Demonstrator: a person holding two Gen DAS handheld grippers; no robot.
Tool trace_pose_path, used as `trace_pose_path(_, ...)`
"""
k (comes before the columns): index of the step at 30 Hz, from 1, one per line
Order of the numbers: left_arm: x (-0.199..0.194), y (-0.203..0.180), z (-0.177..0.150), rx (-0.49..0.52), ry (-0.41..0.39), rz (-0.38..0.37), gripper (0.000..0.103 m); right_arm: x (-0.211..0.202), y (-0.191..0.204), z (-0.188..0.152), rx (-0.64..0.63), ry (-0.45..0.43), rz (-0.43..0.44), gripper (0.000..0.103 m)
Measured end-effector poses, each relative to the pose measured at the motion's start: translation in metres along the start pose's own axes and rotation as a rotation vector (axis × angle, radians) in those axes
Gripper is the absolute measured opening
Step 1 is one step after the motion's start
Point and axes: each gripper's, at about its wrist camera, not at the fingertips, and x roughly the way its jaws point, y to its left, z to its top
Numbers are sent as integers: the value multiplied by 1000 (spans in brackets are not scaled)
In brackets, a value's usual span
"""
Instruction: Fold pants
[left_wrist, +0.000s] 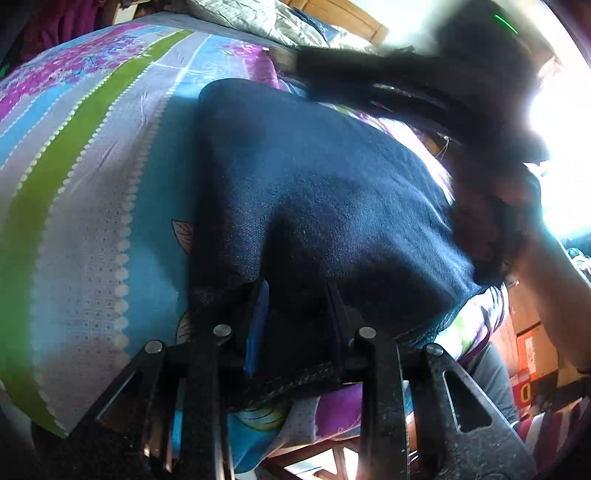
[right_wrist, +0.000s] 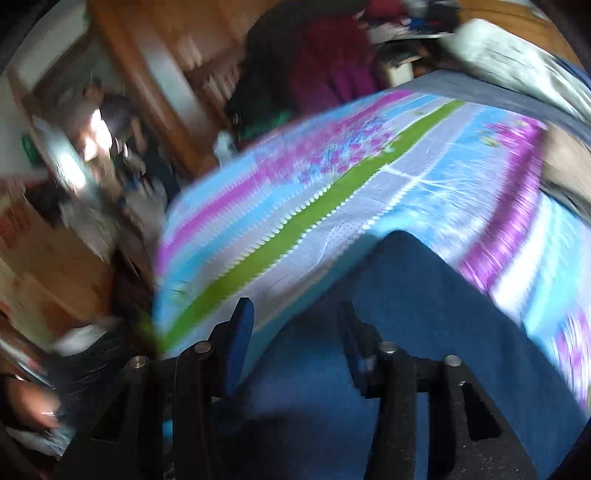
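left hand-held gripper (left_wrist: 295, 295) clamped, right hand-held gripper (right_wrist: 295, 332) spread

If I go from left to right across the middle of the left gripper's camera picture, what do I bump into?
Green stripe of the flowery bedsheet → dark blue pants → a person's arm.

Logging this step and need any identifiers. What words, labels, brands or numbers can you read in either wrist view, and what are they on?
No text can be read in either view.
Orange box, right edge of the left wrist view: a dark printed label, too small and blurred to read.
Dark blue pants: no tag or print showing.
Bedsheet: floral and dotted pattern only, no lettering.
Right wrist view: motion-blurred; nothing legible.
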Motion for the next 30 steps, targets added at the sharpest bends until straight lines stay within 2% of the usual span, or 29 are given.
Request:
trace_pose_path(2, -1, 6, -3, -51, -21, -35, 30, 55, -20, 10, -23, 120, -154, 0)
trace_pose_path(3, -7, 17, -4, -85, -37, -60, 30, 66, -28, 16, -18, 105, -109, 0)
trace_pose_path(4, -7, 23, -6, -112, -50, -80, 30, 66, -35, 22, -7, 73, -120, 0)
trace_pose_path(6, -7, 31, -7, -169, -72, -121, 30, 65, -39, 35, -3, 44, -184, 0)
trace_pose_path(8, -7, 31, -9, -169, -84, -128, 30, 51, -37, 43, -17, 5, -336, 0)
trace_pose_path(9, -8, 29, -9, -158, -89, -122, 30, 35, -40, 43, 24, -26, -346, 0)
trace_pose_path(10, -10, 30, -12, -152, -92, -117, 30, 13, -46, 40, 94, -65, -311, 0)
trace_pose_path(12, -17, 27, -14, -145, -91, -98, 31, -30, -45, 20, 153, -103, -217, 6)
trace_pose_path(14, -28, 15, -14, -124, -93, -78, 34, -62, -22, -12, 106, -89, -194, 8)
trace_pose_path(16, -30, 14, -16, -111, -88, -68, 36, -90, 3, -61, 78, -79, -198, 8)
trace_pose_path(17, -31, 13, -16, -111, -83, -60, 36, -95, 12, -86, 97, -81, -185, 10)
trace_pose_path(18, -31, 16, -15, -115, -79, -58, 37, -96, 14, -114, 136, -65, -182, 18)
trace_pose_path(19, -30, 17, -14, -120, -74, -52, 37, -91, 14, -136, 166, -14, -199, 21)
trace_pose_path(20, -27, 17, -12, -119, -70, -35, 38, -84, 14, -155, 167, 18, -219, 20)
trace_pose_path(21, -23, 15, -10, -111, -63, -10, 38, -93, 21, -167, 134, -50, -239, 20)
trace_pose_path(23, -21, 2, -3, -60, -40, 67, 39, -105, 31, -163, 129, -16, -273, 22)
trace_pose_path(24, -21, -4, -1, -36, -29, 95, 40, -117, 36, -158, 133, -37, -273, 22)
trace_pose_path(25, -23, -12, 1, -7, -22, 109, 40, -133, 42, -156, 124, -95, -271, 22)
trace_pose_path(27, -28, -31, 10, 43, -38, 67, 40, -156, 48, -161, 117, -174, -295, 36)
trace_pose_path(28, -30, -43, 14, 77, -57, 47, 45, -161, 47, -164, 124, -185, -323, 36)
trace_pose_path(30, -22, -62, 20, 137, -79, 62, 66, -164, 40, -181, 170, -162, -369, 36)
